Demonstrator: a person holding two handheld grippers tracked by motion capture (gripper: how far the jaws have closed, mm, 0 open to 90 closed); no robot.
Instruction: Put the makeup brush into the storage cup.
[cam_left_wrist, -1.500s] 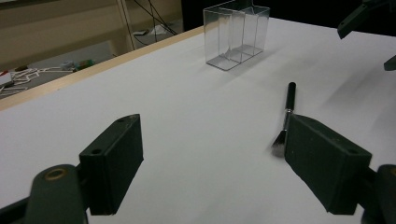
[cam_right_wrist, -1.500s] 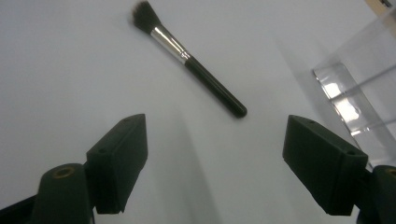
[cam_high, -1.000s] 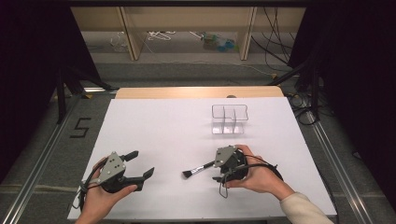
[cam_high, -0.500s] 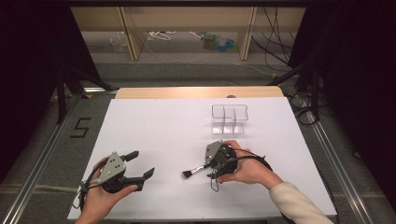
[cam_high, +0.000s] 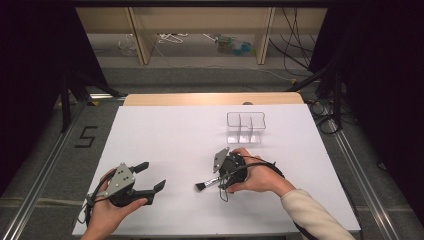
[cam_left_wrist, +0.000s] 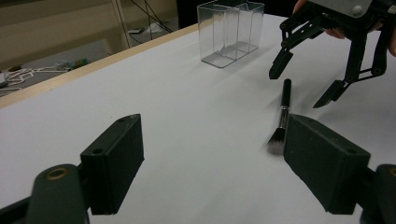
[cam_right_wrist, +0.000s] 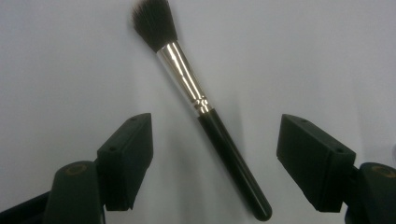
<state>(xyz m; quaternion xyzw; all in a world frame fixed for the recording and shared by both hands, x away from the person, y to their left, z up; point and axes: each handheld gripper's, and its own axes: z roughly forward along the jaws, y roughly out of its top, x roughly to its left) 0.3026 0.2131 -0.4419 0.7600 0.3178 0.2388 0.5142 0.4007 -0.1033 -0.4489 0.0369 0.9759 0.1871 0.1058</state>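
A small makeup brush with dark bristles, a silver ferrule and a black handle lies flat on the white table. My right gripper points down over it, open. In the right gripper view the brush lies slantwise between the two pads, touching neither. Those jaws have just been closing a little around the handle. My left gripper rests at the front left, open and empty. Its own view shows the brush and the right gripper above it.
A clear plastic box with several compartments stands upright behind the right hand, toward the back right; it shows as the clear box in the left gripper view. A wooden strip runs along the table's far edge.
The right hand has slid left and slightly down, bringing its gripper over the brush handle. The brush, the box and the left gripper have stayed where they were.
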